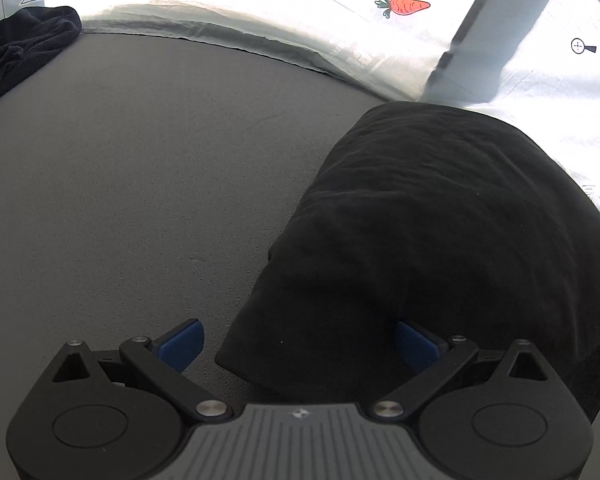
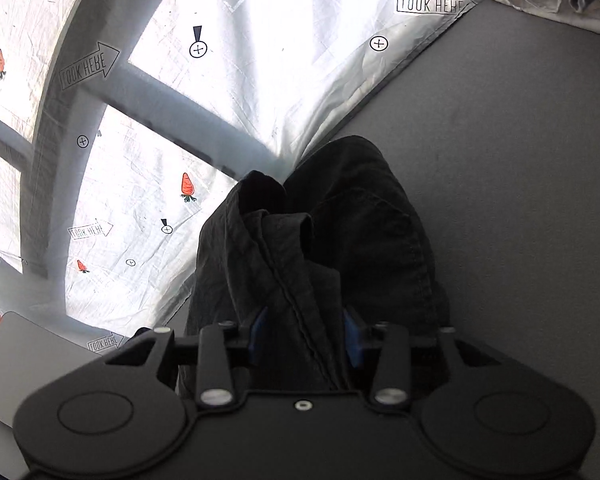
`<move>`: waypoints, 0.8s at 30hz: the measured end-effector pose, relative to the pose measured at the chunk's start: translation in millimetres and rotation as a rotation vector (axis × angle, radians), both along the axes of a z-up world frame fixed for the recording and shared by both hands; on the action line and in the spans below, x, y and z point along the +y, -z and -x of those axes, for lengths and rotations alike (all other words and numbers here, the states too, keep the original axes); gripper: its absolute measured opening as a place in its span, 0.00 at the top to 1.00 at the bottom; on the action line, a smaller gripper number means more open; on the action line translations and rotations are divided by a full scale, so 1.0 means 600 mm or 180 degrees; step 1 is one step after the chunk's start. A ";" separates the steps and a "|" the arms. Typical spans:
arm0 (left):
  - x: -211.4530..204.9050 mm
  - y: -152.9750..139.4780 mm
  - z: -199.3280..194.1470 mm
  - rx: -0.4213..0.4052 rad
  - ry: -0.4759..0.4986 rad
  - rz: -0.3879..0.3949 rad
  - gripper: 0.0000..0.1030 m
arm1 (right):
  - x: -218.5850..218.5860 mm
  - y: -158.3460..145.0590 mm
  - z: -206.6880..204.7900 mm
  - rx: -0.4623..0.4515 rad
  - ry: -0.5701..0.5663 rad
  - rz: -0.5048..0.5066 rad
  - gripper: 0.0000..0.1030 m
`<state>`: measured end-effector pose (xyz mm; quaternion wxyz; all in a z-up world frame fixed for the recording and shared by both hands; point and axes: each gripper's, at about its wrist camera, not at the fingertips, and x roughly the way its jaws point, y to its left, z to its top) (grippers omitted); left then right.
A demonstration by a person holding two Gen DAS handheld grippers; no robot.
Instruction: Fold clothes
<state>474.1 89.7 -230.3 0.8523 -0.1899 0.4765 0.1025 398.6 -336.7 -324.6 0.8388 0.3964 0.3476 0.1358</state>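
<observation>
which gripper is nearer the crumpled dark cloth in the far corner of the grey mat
Left. The left gripper faces the crumpled dark cloth, across bare grey mat. The right gripper straddles the folded black garment; its view does not show that cloth.

Grey mat [image 1: 120, 200], white sheet [image 2: 260, 80] printed with carrots [image 1: 404, 6], arrows, crosshair marks

Grey felt-like surface [image 1: 140, 184] beside sunlit white printed sheet [image 2: 260, 80] with window-bar shadows.
</observation>
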 end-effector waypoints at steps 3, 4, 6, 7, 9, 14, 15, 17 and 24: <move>0.000 0.012 -0.005 0.0084 0.0025 0.0026 0.02 | -0.010 0.010 -0.026 0.0045 0.0006 -0.0092 0.57; 0.001 0.015 -0.007 0.0104 0.0030 0.0042 0.02 | -0.011 0.015 -0.034 0.0073 0.0002 -0.0152 0.56; 0.003 0.021 -0.011 0.0145 0.0040 0.0073 0.01 | -0.016 0.029 -0.050 0.0172 -0.0022 -0.0322 0.55; 0.004 0.024 -0.013 0.0165 0.0046 0.0088 0.01 | -0.016 0.036 -0.056 0.0203 -0.0049 -0.0412 0.55; 0.008 0.030 -0.015 0.0184 0.0046 0.0126 0.01 | -0.014 0.048 -0.067 0.0297 -0.0064 -0.0628 0.52; 0.012 0.031 -0.014 0.0167 0.0100 0.0100 0.00 | -0.007 0.050 -0.079 0.0396 -0.0149 -0.1070 0.51; 0.011 0.032 -0.014 0.0164 0.0107 0.0094 0.00 | -0.003 0.045 -0.080 0.0378 -0.0196 -0.1140 0.51; 0.012 0.032 -0.013 0.0155 0.0105 0.0091 0.00 | 0.005 0.030 -0.078 0.0248 -0.0232 -0.1227 0.51; 0.013 0.034 -0.010 0.0150 0.0141 0.0075 0.00 | -0.002 0.004 -0.103 -0.0004 -0.0062 -0.1556 0.51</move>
